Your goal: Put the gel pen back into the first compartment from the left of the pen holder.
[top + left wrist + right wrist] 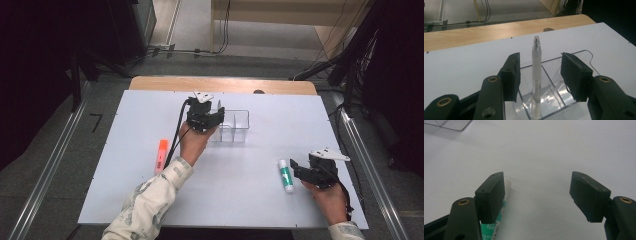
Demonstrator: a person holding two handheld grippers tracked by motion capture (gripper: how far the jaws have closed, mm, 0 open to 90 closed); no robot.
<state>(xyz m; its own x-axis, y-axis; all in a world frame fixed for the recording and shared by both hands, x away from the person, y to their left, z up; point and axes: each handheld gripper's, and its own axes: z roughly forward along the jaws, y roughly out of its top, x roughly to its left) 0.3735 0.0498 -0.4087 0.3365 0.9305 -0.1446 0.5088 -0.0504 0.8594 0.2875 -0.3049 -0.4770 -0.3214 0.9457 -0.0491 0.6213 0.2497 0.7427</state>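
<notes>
Jaws, left gripper (539,75): spread, pads clear on both sides of a pen (536,75) standing upright between them at frame centre. Jaws, right gripper (537,195): spread wide, pinching nothing; a glue stick (499,220) lies at lower left, just beside and partly behind the left-hand pad.

Pen: slim, translucent white barrel, clear rounded cap, foot resting in the near compartment of the organiser (554,97). In the high view we find the organiser (240,117) at upper centre of the white table (240,200), with the left gripper (205,117) at its left end.

Organiser: clear hard plastic, rectangular, thin dividers, glossy.

Glue stick (285,176): white tube, green label, lower right. Highlighter (161,155): orange, flat-sided, centre left.

Handling note: we judge the release best finished by withdrawing straight back, pads kept off the barrel, lest the pen tip.
</notes>
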